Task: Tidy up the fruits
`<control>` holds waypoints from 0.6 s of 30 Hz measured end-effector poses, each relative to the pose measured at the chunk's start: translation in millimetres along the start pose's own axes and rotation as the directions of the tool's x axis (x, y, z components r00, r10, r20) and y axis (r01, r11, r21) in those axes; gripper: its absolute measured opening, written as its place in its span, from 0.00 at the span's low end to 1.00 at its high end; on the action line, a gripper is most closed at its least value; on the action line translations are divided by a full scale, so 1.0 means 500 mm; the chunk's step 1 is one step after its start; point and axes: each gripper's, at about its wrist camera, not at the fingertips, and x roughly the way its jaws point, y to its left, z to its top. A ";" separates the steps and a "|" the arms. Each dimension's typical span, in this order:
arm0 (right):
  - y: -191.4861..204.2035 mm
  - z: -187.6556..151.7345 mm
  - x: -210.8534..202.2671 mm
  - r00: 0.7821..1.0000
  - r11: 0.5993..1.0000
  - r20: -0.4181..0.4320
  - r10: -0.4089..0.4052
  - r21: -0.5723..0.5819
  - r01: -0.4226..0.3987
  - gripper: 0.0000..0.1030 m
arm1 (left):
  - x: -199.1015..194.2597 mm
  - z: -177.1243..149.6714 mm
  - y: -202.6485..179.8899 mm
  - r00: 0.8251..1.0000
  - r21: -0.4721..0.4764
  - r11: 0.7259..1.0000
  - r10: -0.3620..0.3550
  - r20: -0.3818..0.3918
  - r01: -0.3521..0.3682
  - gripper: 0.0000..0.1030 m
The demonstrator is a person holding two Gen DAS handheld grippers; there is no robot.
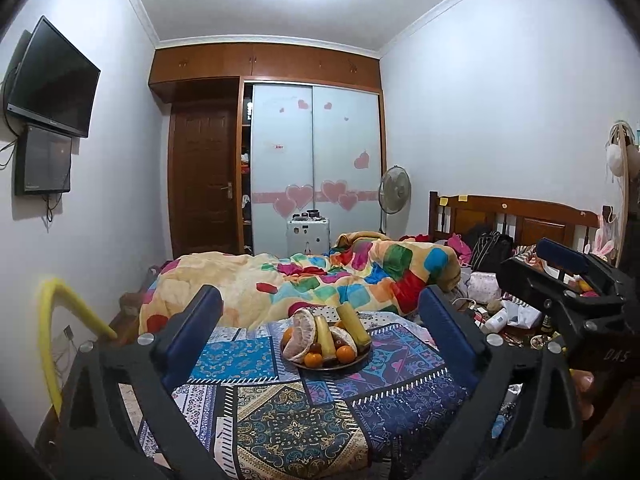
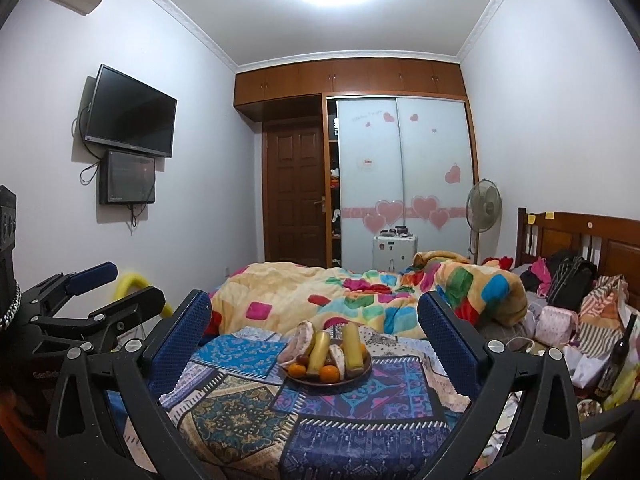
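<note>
A round dark plate of fruit stands on a patchwork cloth on the bed. It holds two yellow bananas, pomelo pieces and several small oranges. The plate with bananas and oranges also shows in the right wrist view. My left gripper is open and empty, held back from the plate. My right gripper is open and empty, also short of the plate. The right gripper appears at the right of the left view, the left gripper at the left of the right view.
A crumpled colourful quilt lies behind the cloth. Bags and clutter and a dark bottle fill the right side by the headboard. A yellow tube stands left. Two screens hang on the left wall.
</note>
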 end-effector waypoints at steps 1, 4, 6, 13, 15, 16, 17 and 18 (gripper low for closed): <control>0.000 -0.001 -0.002 1.000 1.000 0.000 -0.001 -0.001 0.001 1.00 | 0.001 0.000 0.000 1.000 -0.001 1.000 0.000 -0.001 0.000 0.98; 0.002 -0.002 -0.003 1.000 1.000 0.000 -0.001 -0.002 0.001 1.00 | -0.001 -0.001 -0.001 1.000 -0.001 1.000 -0.002 -0.003 0.002 0.98; 0.003 -0.002 -0.003 1.000 1.000 0.002 -0.003 -0.003 0.003 1.00 | -0.001 -0.001 -0.003 1.000 0.001 1.000 0.000 -0.003 0.000 0.98; 0.007 -0.005 -0.005 1.000 1.000 -0.002 -0.002 -0.004 0.002 1.00 | -0.001 0.000 -0.005 1.000 -0.001 1.000 0.000 -0.002 0.000 0.99; 0.007 -0.005 -0.006 1.000 1.000 -0.002 -0.002 -0.004 0.002 1.00 | 0.002 0.000 -0.006 1.000 0.002 1.000 0.002 -0.001 -0.002 0.99; 0.007 -0.005 -0.005 1.000 1.000 -0.001 -0.003 -0.004 0.003 1.00 | 0.004 0.000 -0.007 1.000 0.003 1.000 0.001 -0.003 -0.001 0.99; 0.007 -0.004 -0.005 1.000 1.000 -0.001 -0.003 -0.003 0.003 1.00 | 0.005 0.001 -0.007 1.000 0.003 1.000 -0.001 -0.004 0.001 0.99; 0.007 -0.005 -0.005 1.000 1.000 -0.002 -0.001 -0.003 0.001 1.00 | 0.004 0.001 -0.007 1.000 0.003 1.000 -0.002 -0.004 0.002 0.99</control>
